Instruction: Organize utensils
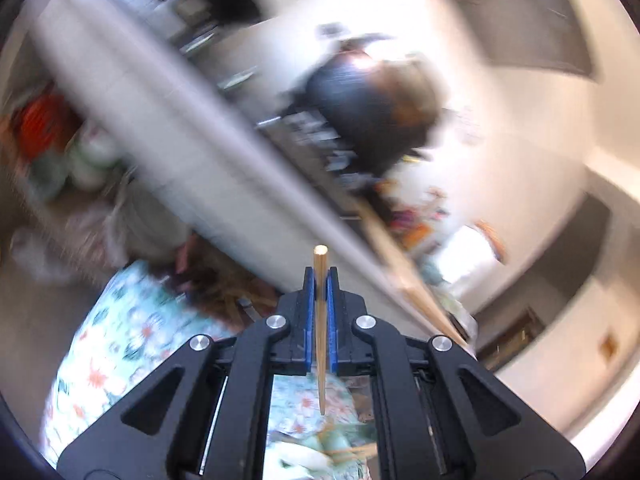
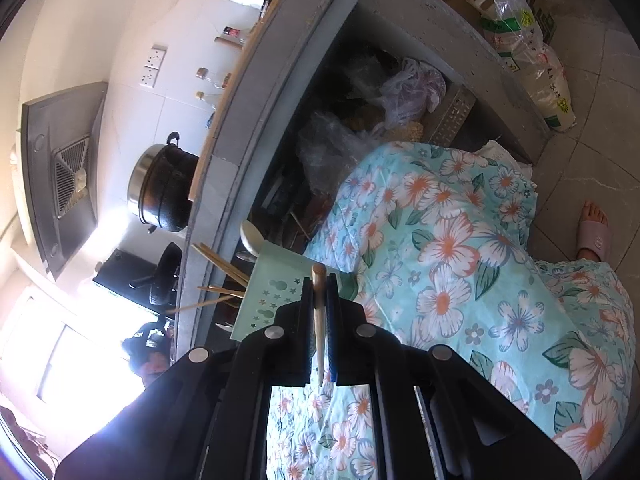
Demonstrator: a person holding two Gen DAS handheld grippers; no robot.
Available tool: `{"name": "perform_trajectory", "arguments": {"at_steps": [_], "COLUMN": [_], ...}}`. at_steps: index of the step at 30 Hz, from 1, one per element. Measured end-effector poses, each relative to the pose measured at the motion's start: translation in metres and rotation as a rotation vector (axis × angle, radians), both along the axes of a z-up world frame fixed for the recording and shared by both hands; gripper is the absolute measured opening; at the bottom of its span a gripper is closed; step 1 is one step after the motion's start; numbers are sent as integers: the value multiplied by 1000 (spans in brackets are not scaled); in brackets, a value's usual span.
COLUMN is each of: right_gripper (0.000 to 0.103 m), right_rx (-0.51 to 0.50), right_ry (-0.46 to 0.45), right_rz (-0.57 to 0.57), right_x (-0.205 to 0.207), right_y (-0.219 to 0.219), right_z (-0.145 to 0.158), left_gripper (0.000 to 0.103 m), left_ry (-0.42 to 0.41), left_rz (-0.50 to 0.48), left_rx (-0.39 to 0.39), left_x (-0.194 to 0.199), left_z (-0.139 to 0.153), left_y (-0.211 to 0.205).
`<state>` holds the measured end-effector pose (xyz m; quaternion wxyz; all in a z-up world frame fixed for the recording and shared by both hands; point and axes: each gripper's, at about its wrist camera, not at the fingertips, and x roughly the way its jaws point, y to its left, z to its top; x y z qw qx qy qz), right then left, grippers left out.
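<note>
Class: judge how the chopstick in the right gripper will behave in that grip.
The chopstick looks stiff: it stays straight while the right gripper is shut on it. Thin and wooden-looking, it is probably light. Its smooth, tapered shaft, clamped at one spot, may pivot or slip.

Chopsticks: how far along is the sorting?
Done: several chopsticks and a spoon already stand in the mint green utensil holder. In hand: the left gripper is shut on one wooden chopstick, and the right gripper on another. Left: both go into the holder. Further loose utensils can't be confirmed; the left view is blurred.
</note>
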<state>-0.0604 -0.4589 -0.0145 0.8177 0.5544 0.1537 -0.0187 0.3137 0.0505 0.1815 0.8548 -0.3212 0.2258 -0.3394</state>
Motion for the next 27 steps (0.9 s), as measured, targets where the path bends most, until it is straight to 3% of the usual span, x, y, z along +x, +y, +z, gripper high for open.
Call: {"name": "perform_trajectory", "arguments": {"at_steps": [6,10,16,19,27], "right_gripper": [6,6,6,6,6], "right_rx": [-7,-6,-5,-4,-48], "right_ry": [-26,-38,-49,-51,-70], "right_rz": [-7,-7,-4,4,9], "right_x": [-8,-12,-16,-14,-14], "right_y": [2,0,-5,-7,-6], "right_z": [5,7,5,4,16], "left_gripper": [4,4,4,4,5], "left_ry": [-177,-298,-426,-459,-446], "left_rz": [-152,-138,-86,-79,-81], "left_rx": [93,224,422,472,579], "left_x": [-64,-94,-121,-126,-119], "left_z": [49,54,40,30,-13], "left_y": [-58,-103,-153,-171,-202]}}
